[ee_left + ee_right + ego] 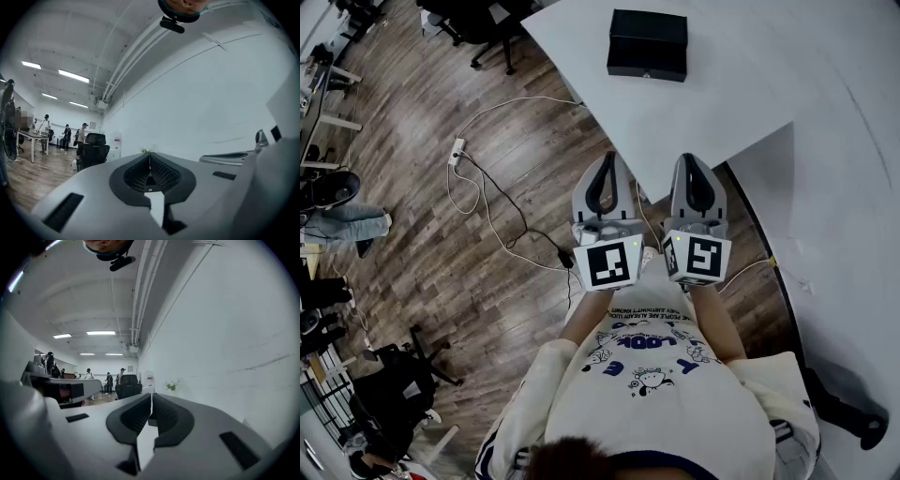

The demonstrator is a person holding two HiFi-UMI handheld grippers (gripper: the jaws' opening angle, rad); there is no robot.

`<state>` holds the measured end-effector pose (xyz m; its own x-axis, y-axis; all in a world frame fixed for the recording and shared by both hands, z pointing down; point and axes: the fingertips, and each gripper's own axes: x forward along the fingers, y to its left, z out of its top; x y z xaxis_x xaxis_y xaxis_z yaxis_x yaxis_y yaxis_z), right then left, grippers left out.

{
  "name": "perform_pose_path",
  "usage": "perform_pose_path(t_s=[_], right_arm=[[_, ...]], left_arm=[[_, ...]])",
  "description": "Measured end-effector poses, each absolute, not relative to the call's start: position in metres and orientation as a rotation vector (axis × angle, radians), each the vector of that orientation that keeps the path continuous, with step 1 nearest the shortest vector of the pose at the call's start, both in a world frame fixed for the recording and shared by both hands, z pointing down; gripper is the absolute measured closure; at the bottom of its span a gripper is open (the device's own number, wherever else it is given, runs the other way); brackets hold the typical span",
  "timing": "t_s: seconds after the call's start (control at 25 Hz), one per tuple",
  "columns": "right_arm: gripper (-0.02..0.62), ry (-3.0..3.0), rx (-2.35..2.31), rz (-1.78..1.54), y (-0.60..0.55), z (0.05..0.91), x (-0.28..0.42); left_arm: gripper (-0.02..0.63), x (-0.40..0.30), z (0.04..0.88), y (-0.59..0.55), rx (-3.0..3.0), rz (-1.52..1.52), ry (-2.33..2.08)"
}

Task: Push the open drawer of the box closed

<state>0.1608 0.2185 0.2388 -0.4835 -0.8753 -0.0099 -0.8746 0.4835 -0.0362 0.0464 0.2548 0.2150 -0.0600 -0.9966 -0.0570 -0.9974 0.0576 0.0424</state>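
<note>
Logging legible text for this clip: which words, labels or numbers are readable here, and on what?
"LOOK": large blue letters on the person's shirt, upside down in the head view.
Small line of print on the shirt beside it: too small to read.
Marker cubes: black-and-white patterns, no words.
Red label on a far white cabinet: too blurred.

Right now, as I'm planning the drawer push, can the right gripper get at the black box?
Probably yes, with a reach forward: nothing lies on the white table between the right gripper, jaws together, and the black box; the two are apart.
</note>
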Motion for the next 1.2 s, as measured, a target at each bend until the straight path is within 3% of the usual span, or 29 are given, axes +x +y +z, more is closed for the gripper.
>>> perform_pose_path(t_s=[1.2], right_arm=[[0.561, 2.729, -1.479, -0.088, 0.173, 0.247, 0.164]], left_arm=[[0.592, 0.047, 0.228, 0.21, -2.07, 0.098, 2.384]])
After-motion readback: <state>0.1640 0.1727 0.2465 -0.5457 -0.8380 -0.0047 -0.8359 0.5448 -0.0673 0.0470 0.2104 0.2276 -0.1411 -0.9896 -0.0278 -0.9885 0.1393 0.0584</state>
